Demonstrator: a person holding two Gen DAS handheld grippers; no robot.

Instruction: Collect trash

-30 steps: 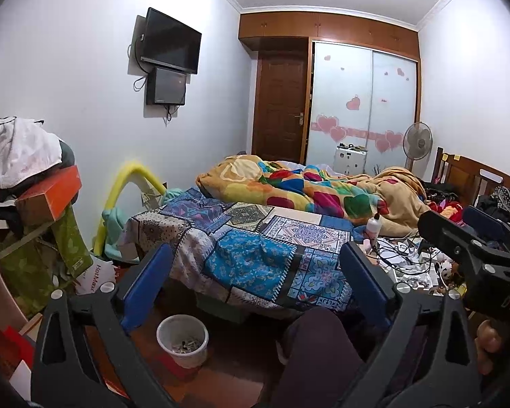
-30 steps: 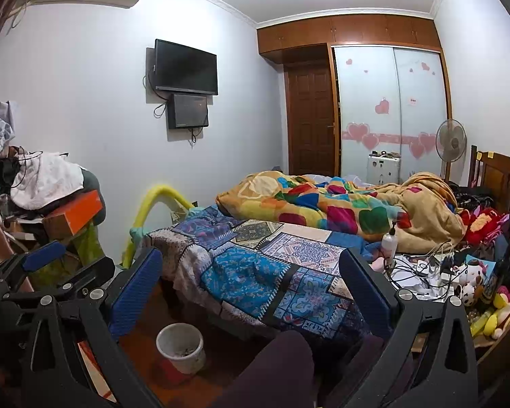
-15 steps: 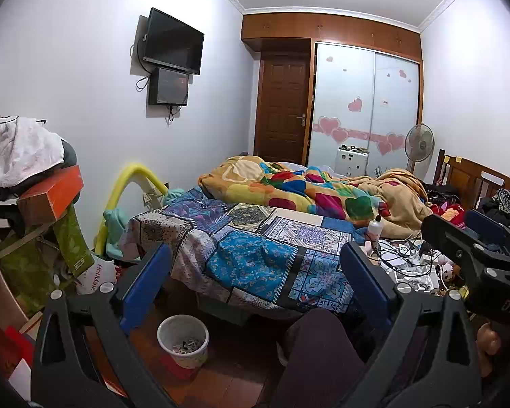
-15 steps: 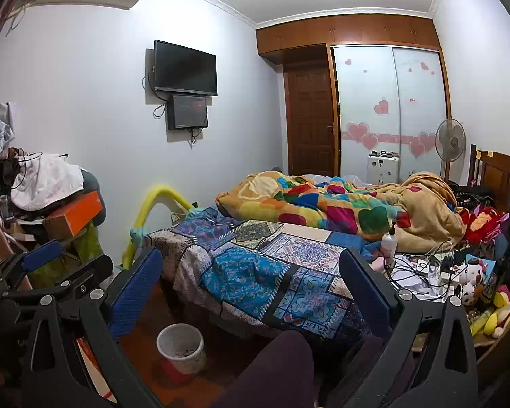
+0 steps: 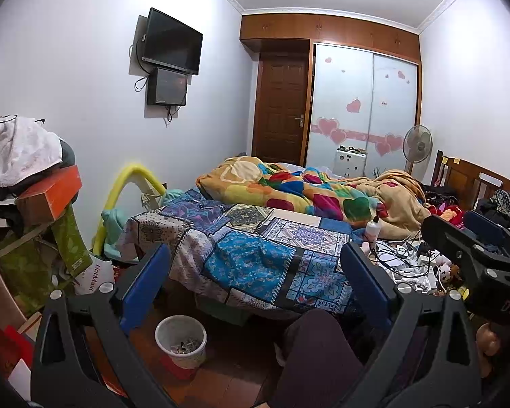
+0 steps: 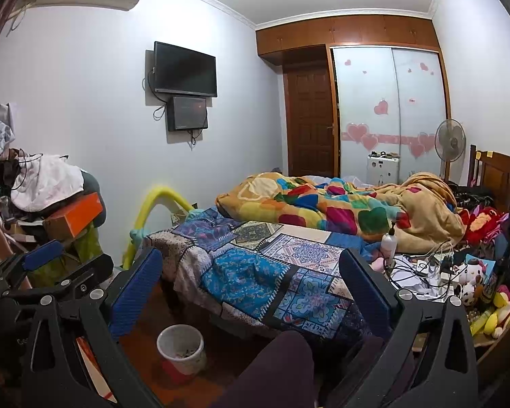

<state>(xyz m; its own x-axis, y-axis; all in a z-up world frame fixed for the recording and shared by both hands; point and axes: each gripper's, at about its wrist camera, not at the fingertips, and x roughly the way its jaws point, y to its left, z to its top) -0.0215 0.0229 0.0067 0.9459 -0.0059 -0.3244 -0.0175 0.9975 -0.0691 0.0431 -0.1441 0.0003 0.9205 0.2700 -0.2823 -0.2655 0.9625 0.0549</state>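
A small white trash bin (image 5: 181,340) with scraps inside stands on the wooden floor by the bed's near corner; it also shows in the right wrist view (image 6: 180,348). My left gripper (image 5: 255,278) is open and empty, held well above and behind the bin. My right gripper (image 6: 251,284) is open and empty too. The right gripper's body shows at the right of the left wrist view (image 5: 476,258); the left gripper shows at the left of the right wrist view (image 6: 51,272). White crumpled papers (image 6: 409,277) lie among cables on the bed's right side.
A bed (image 5: 255,251) with patchwork cover and a colourful blanket (image 5: 309,193) fills the middle. A cluttered pile with an orange box (image 5: 47,193) stands at left. A white bottle (image 6: 388,243), plush toys (image 6: 472,272) and a headboard (image 6: 499,173) are at right. My knee (image 5: 312,350) is below.
Both views have shifted only slightly; the grippers stay open and nothing has been taken hold of.
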